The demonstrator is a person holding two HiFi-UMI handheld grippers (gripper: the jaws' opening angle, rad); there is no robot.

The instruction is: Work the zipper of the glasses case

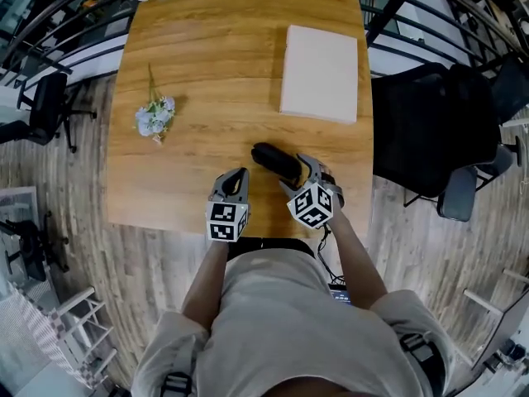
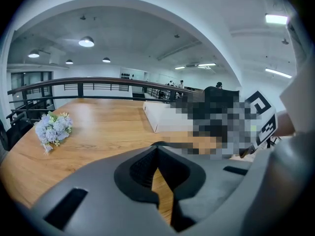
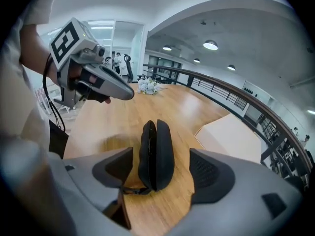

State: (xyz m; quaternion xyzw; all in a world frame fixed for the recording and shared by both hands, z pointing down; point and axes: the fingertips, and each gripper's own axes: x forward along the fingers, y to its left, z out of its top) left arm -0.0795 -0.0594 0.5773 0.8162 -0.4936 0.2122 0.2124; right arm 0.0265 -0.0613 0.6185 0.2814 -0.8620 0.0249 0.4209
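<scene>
Closest in, above the near edge of the table (image 1: 207, 73), the left gripper (image 1: 237, 176): jaws clenched tip to tip, nothing between them, only bare wood showing behind the tips. Just to its right, also at the near edge and toward the near right corner, the right gripper (image 1: 299, 174): jaws released and spread wide, straddling the near end of the glasses case (image 3: 156, 154), with a strip of wood on either side, narrower on the left, and both pads off it. Black case standing on its long edge, pointing from the near edge toward the table's middle, its two halves slightly parted along the left seam; a small dark tab (image 3: 133, 190) at its near end, lying on the wood by the left jaw. Left gripper beside the case on its left, not touching it. Open wood ahead of the case and to its left, as far as the bunch of pale flowers (image 1: 155, 116) near the left edge; less room toward the right edge. Farther back, a flat pale box (image 1: 320, 73) toward the far right corner, well apart from the case. Warm, glossy wooden tabletop. Beyond the edges, plank floor (image 1: 124, 255), a black chair (image 1: 45, 106) off the left edge, dark railing (image 2: 78, 88) past the far edge, and round lamps (image 2: 86, 42) on a grey ceiling.
</scene>
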